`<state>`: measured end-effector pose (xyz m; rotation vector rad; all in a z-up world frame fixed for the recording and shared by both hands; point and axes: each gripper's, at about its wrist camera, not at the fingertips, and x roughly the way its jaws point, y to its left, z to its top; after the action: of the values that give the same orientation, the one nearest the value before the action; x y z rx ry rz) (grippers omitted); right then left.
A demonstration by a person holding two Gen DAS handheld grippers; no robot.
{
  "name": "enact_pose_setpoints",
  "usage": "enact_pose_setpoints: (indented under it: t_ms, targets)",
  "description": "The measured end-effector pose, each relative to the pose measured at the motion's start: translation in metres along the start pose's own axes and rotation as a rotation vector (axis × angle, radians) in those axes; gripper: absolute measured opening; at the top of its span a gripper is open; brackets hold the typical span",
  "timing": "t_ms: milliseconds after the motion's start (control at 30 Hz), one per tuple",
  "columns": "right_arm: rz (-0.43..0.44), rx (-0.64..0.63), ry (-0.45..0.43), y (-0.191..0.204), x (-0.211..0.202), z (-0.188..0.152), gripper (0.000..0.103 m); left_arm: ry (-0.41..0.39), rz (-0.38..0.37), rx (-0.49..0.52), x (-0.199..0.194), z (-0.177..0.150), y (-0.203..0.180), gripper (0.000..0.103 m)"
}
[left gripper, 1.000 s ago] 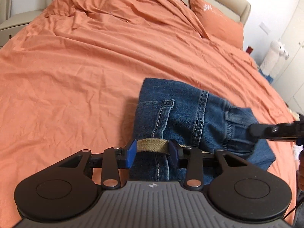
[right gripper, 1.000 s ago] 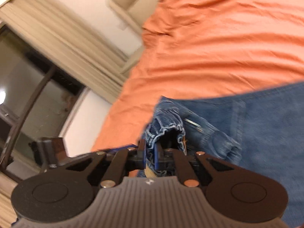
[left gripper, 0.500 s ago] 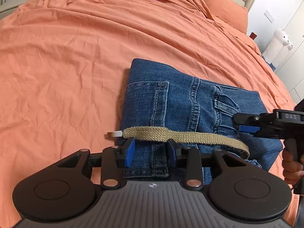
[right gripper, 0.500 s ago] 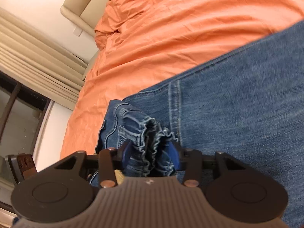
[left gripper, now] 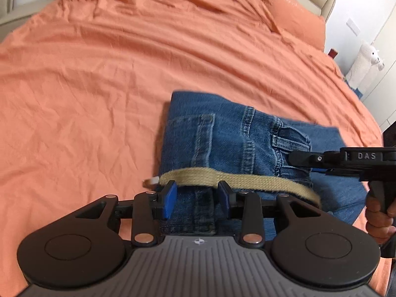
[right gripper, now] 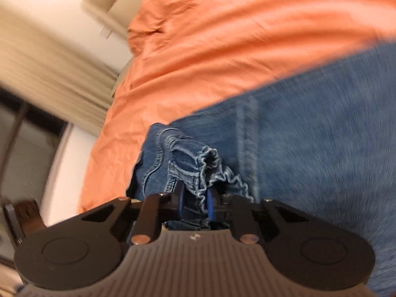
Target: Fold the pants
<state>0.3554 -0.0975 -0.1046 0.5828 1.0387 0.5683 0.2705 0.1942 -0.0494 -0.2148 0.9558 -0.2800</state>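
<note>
Between your left gripper [left gripper: 197, 199] pads [left gripper: 169, 199]: blue; body black, grey ribbed base. Ahead of them, pants [left gripper: 222, 138]: mid-blue denim, paler stitching lines. Belt [left gripper: 237, 180] just beyond pad tips: tan woven. Bedsheet [left gripper: 99, 86] all round: plain orange. Pillow [left gripper: 294, 17] far ahead: orange. Plush toy [left gripper: 363, 61] far right: white. Your right gripper [right gripper: 195, 204]: black, blue pads, frayed pale-edged denim between.
</note>
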Motion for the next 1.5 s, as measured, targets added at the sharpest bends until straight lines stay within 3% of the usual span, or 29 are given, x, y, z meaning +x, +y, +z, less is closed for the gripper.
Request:
enact_pose_setpoints:
  t_ms: [400, 533, 733, 900, 1100, 1367, 1500]
  targets:
    - [-0.273, -0.661, -0.045, 0.199, -0.056, 0.006, 0.011, -0.191, 0.076, -0.099, -0.106, 0.005, 0.001, 0.050]
    - [-0.299, -0.709, -0.057, 0.232, -0.079, 0.016, 0.011, -0.200, 0.088, -0.075, -0.121, 0.003, -0.006, 0.050]
    - [-0.356, -0.647, -0.074, 0.232, -0.120, 0.049, 0.010, -0.205, 0.051, -0.076, -0.119, 0.002, -0.014, 0.050]
    - [-0.390, -0.571, -0.092, 0.184, -0.158, 0.072, 0.009, -0.175, 0.011, -0.052, -0.095, 0.006, -0.028, 0.050]
    - [-0.397, -0.459, -0.094, 0.089, -0.183, 0.088, 0.009, -0.118, -0.001, 0.038, -0.044, 0.014, -0.066, 0.050]
    - [-0.497, -0.174, -0.051, -0.093, -0.169, 0.083, 0.002, -0.012, -0.007, 0.135, 0.036, 0.011, -0.104, 0.050]
    - [-0.410, -0.080, -0.063, -0.139, -0.156, 0.073, 0.005, 0.018, -0.013, 0.139, 0.060, 0.012, -0.114, 0.049]
